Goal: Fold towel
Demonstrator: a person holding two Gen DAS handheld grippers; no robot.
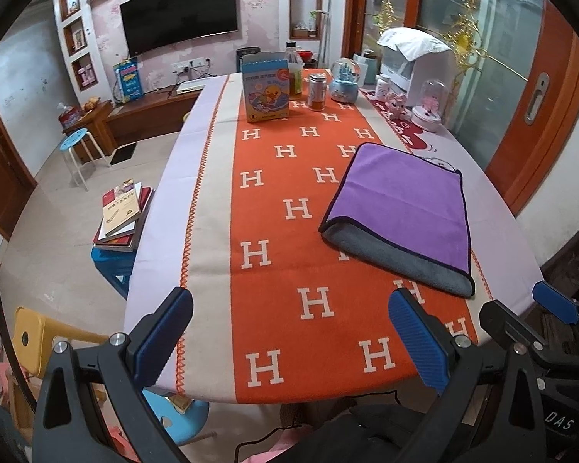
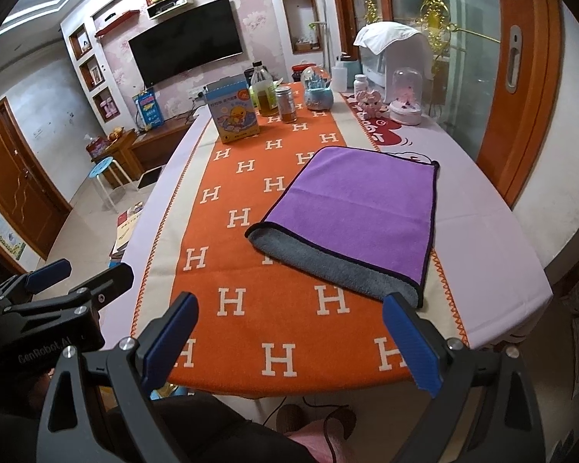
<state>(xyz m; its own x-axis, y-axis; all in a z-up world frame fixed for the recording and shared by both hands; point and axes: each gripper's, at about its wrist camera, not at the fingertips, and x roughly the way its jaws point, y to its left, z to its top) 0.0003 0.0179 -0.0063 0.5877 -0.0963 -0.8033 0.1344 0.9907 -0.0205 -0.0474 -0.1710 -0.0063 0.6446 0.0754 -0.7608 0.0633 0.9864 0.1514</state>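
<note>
The towel is being shown lying flat on the table's orange runner, already doubled over once: a purple face is turned up, and a grey fleecy underlayer is peeking out along the near edge. In the left wrist view it is being seen at about two o'clock from the left gripper; in the right wrist view it is sitting at roughly twelve to one o'clock, just beyond the right gripper.

Both grippers are being held with their jaws spread wide and nothing between them; neither is touching the cloth. The right gripper's outer blue pad is being seen just short of the towel's near right corner.

The cloth is being judged soft, thick and light — a plush microfibre that will drape and sag once lifted, not slide stiffly. Some grip against the woven runner is likely, so dragging may be rucking the layers. Both layers ought to be pinched together at the bound corners, where the dark hem is giving a firmer bite: the near right corner for the right gripper, the near left corner for the left. The jars and box at twelve o'clock are standing well apart from the towel.
</note>
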